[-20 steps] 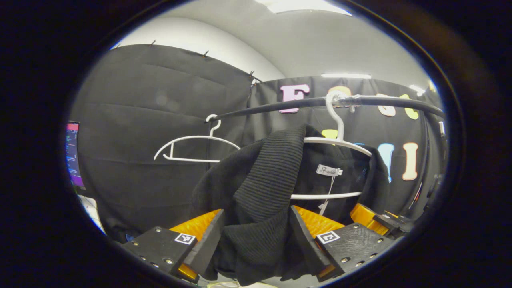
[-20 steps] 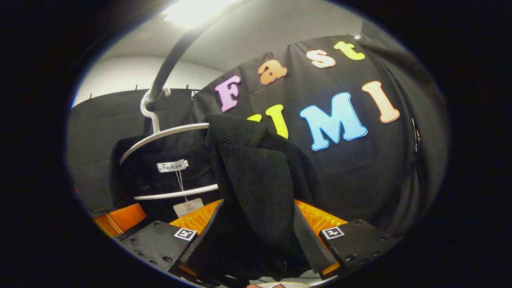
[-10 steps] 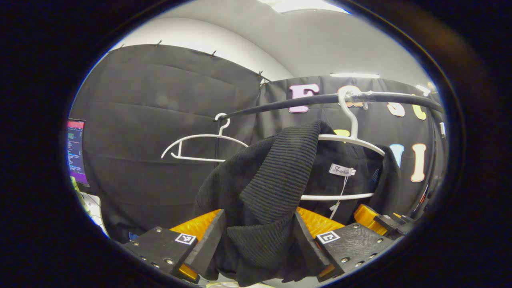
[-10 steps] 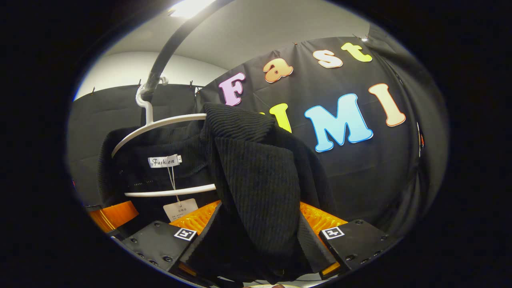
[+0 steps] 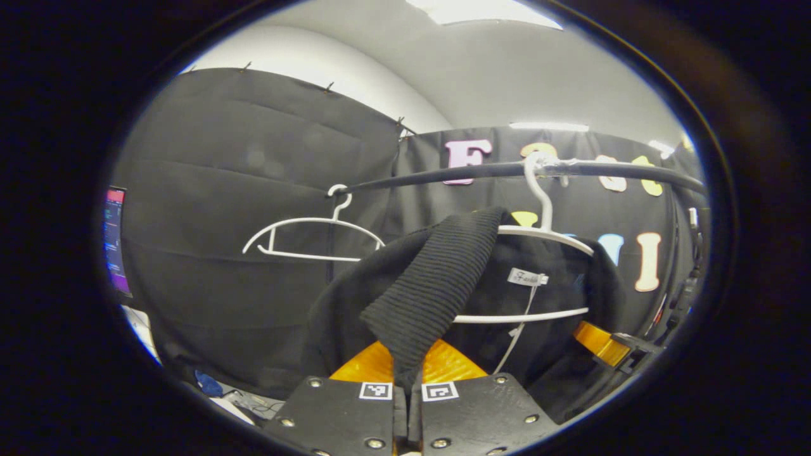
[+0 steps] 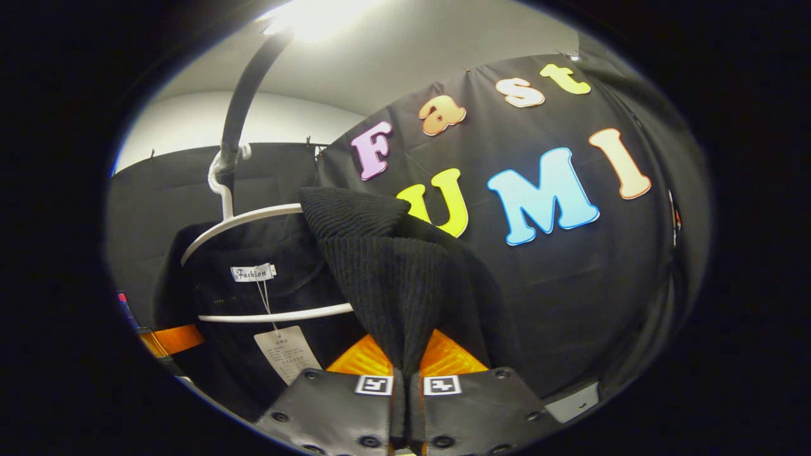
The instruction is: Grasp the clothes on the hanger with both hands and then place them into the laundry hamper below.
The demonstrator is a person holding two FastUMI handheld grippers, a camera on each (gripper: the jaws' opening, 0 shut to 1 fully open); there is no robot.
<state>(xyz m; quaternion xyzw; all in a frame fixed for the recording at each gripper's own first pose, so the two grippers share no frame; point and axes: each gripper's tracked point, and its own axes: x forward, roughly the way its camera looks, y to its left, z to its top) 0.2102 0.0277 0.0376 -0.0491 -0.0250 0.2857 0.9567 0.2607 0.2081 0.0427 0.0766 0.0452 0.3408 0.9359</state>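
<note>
A black ribbed knit garment (image 5: 437, 278) fills the centre of the left gripper view, its fabric matte and finely corded, draped over a white hanger (image 5: 545, 234) and folding down toward the bottom of the frame. In the right gripper view the same garment (image 6: 386, 278) sits centre-left, one ribbed shoulder pulled forward into a soft peak, with the hanger (image 6: 253, 218) showing as a thin curved arm above and a straight bar below.

A dark round rail (image 5: 481, 170) runs across the upper middle of the left gripper view; in the right gripper view the rail (image 6: 244, 101) rises steeply at upper left, the hanger's hook looped around it.

The left gripper view also holds a second, bare white hanger (image 5: 310, 237) at centre-left on the rail, and a lit screen (image 5: 115, 240) at the far left edge. The right gripper view has a paper swing tag (image 6: 279, 351) on a string, lower left, beneath the woven neck label (image 6: 253, 273).

The left tongs (image 5: 407, 405), bottom centre, are pressed together with a fold of the knit pinched between them. The right tongs (image 6: 405, 405), bottom centre of their own view, are likewise pressed together on a fold of the garment. The other tool's orange body shows at lower right of the left gripper view and lower left of the right gripper view.
</note>
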